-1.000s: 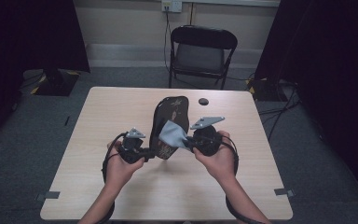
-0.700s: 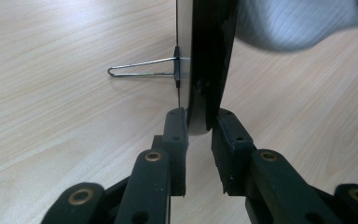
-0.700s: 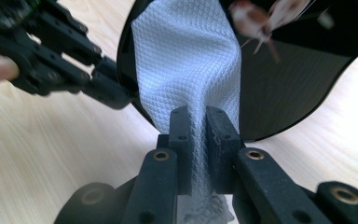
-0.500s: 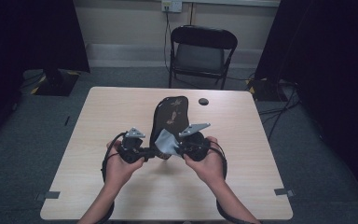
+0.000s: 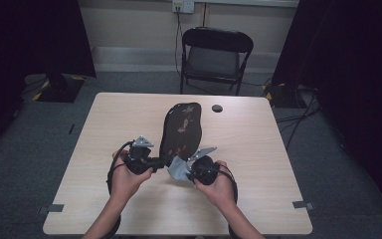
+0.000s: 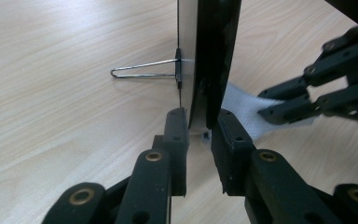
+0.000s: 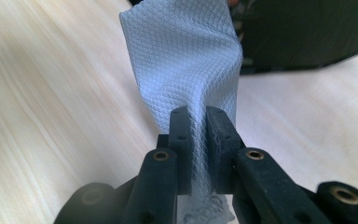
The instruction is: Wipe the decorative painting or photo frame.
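- My left gripper [image 5: 155, 162] is clamped on the near edge of the dark board [image 5: 181, 130], a flat panel with a reddish pattern on its face.
- In the left gripper view the jaws pinch that board [image 6: 212, 60] from both sides, and it stands on edge, close to upright on the table [image 6: 65, 93].
- A thin wire stand [image 6: 144, 70] sticks out from the board's pale back and rests on the table, so the board has some support of its own.
- My right gripper [image 5: 186, 172] has its jaws closed tight on the grey cloth [image 5: 178, 169], low at the board's near end, just beside the left gripper.
- The right gripper view shows the cloth [image 7: 191, 65] pinched between the pads and fanning upward, its far end close to the dark board; I cannot tell whether it touches.
- Judging by this, the setup is finished: board steadied, cloth in hand and brought to the board.
- The wiping itself looks barely under way; the cloth sits at the bottom corner, and most of the patterned face has no cloth on it.
- What I think is left: run the cloth along the face, perhaps the back too, then lay the board and cloth down.
- A small dark disc [image 5: 217, 108] lies apart near the far edge, untouched.
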`<state>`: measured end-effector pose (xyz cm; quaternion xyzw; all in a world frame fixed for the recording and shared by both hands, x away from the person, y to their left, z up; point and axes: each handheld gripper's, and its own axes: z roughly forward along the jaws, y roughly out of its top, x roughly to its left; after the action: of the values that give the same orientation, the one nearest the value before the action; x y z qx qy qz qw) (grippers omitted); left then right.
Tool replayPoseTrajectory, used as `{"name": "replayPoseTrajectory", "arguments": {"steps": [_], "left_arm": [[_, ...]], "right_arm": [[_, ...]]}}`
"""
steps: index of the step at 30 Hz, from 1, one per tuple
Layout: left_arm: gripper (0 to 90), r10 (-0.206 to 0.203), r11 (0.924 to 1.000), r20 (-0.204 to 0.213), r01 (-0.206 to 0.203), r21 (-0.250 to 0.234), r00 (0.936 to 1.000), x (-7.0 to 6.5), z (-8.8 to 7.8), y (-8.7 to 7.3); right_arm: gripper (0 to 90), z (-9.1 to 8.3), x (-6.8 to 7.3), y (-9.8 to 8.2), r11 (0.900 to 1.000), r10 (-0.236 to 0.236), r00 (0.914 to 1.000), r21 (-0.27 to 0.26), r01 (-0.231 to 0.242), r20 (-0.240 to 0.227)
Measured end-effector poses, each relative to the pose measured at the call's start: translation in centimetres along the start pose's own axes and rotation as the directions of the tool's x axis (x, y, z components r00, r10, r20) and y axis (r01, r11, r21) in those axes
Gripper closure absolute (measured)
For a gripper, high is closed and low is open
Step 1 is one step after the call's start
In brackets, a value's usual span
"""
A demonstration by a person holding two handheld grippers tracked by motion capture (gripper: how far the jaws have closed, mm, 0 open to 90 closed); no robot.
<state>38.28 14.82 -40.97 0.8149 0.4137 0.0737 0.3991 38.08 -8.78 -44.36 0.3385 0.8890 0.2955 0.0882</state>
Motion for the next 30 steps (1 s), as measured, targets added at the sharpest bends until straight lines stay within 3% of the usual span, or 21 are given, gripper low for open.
{"name": "replayPoseTrajectory", "arguments": {"steps": [6,10,16,20,23,27,30], "left_arm": [[74.7,-0.004,1.0000,0.001,0.004,0.006,1.0000,0.1,-0.2,-0.2],[74.6,-0.003,0.9999,-0.005,0.003,0.013,1.0000,0.1,-0.5,-0.4],[74.9,-0.011,0.9997,-0.016,0.012,0.020,0.9998,0.4,-0.9,-0.8],[75.8,-0.020,0.9997,-0.034,0.020,0.013,0.9992,0.8,-1.2,-0.9],[76.0,-0.027,0.9995,-0.038,0.028,0.013,0.9989,1.0,-1.1,-1.1],[76.7,-0.035,0.9993,-0.039,0.036,0.014,0.9986,1.3,-0.6,-1.2],[76.8,-0.025,0.9995,-0.032,0.026,0.016,0.9992,1.2,-0.4,-1.1]], "right_arm": [[82.4,0.9,-0.3,-1.1,0.999,0.007,1.0000,0.039,-0.008,0.005],[82.4,-0.1,-0.7,-1.0,1.000,0.013,0.9998,0.022,-0.014,0.016],[82.4,-4.6,-1.3,1.1,0.996,0.020,0.9992,-0.092,-0.017,0.034],[82.4,-8.0,-1.1,3.2,0.984,-0.001,0.9989,-0.178,0.010,0.048],[82.4,-9.3,-0.7,4.5,0.975,-0.010,0.9992,-0.222,0.019,0.040],[82.3,-9.2,0.0,5.4,0.971,-0.021,0.9995,-0.236,0.026,0.025],[82.4,-8.0,0.3,5.1,0.978,-0.017,0.9998,-0.207,0.019,0.010]]}}
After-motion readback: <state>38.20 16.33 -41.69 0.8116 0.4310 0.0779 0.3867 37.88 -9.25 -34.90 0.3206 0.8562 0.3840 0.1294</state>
